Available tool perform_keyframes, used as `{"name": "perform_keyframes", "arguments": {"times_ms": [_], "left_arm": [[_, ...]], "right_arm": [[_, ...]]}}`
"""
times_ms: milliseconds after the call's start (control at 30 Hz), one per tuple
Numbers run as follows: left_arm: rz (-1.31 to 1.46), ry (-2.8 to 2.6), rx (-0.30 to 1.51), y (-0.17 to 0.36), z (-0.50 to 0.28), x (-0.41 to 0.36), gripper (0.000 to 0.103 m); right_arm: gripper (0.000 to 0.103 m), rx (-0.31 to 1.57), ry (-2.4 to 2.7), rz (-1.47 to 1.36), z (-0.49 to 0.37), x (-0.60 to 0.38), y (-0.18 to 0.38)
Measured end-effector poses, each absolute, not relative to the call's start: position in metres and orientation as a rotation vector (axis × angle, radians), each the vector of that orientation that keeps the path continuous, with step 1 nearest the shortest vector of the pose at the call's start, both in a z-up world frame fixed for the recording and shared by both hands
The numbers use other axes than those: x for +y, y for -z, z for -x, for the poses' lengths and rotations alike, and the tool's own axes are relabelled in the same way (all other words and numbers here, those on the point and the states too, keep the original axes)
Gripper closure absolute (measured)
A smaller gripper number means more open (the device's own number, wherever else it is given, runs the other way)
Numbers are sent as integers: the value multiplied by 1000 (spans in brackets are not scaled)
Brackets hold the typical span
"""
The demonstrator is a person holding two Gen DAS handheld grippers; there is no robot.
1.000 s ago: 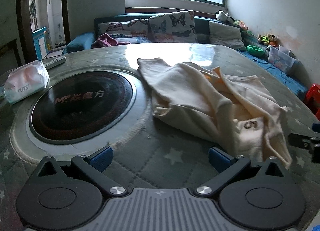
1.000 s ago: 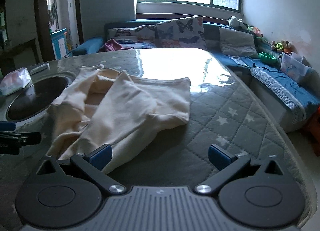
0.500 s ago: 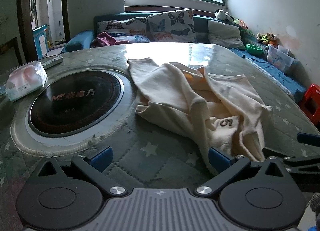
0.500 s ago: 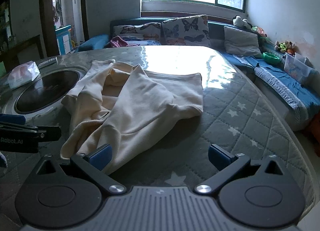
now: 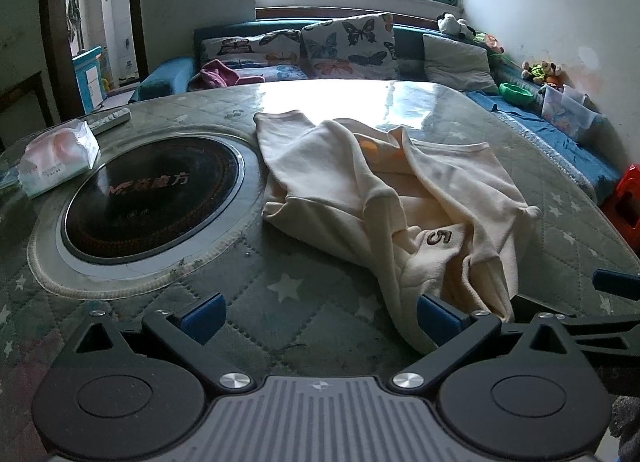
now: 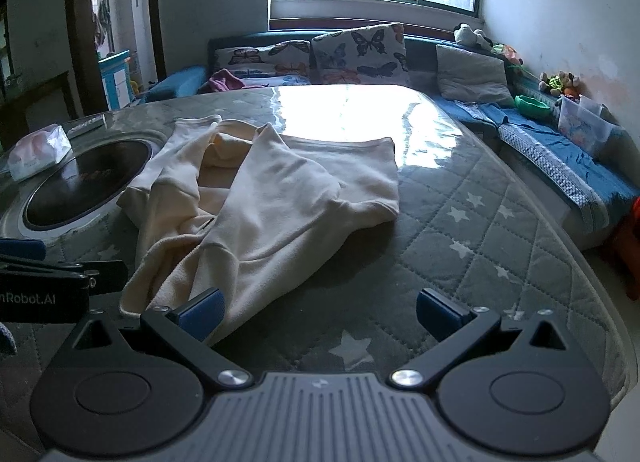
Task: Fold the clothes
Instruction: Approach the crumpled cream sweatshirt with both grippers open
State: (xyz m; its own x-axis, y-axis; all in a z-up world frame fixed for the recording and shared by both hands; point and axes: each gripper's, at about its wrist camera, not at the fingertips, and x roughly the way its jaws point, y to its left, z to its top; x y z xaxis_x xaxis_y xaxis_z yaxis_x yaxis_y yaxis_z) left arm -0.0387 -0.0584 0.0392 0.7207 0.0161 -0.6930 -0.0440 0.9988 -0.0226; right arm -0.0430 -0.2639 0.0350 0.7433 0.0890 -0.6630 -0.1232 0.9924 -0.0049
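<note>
On the quilted, star-patterned table cover (image 5: pixel 288 286), through the left wrist camera, I see my left gripper (image 5: pixel 320 314) with its blue-padded fingers spread wide and nothing between them; the right pad sits just beside the near hem of the cream sweatshirt (image 5: pixel 384 190), which lies crumpled from about 12 to 3 o'clock of the gripper. Compared with a second ago, the garment has slid toward the centre of this view and its near edge now reaches the gripper, so I judge I have been closing in on the hem and the first grasp is about to happen; no fold has been made yet. This view alone shows the stitched number "5" patch (image 5: pixel 439 237) on a rumpled flap, an orange print (image 5: pixel 368 146) peeking from inside the folds, and the whole round induction cooktop (image 5: pixel 154 190) at 10 o'clock with the tissue pack (image 5: pixel 56 158) beyond it. The other gripper's arm pokes in at 3 o'clock. In the right wrist view, my right gripper (image 6: pixel 320 312) is likewise spread apart and empty, its left pad touching or just over the sweatshirt's near corner, the garment (image 6: pixel 280 198) stretching toward 11 o'clock. It too has come nearer over the last second. Only this view shows the smooth back panel and the straight far hem, and the bare cover at 1 to 3 o'clock where I could spread the cloth flat. The left gripper's body (image 6: pixel 44 286) shows at 9 o'clock.
</note>
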Motion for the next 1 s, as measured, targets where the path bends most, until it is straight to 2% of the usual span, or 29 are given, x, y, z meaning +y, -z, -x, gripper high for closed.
{"name": "perform_keyframes", "arguments": {"times_ms": [1000], "left_arm": [[34,-23,779,-40,33,-63,0]], "right_arm": [[0,739,-102,33,38,-266,-32]]}}
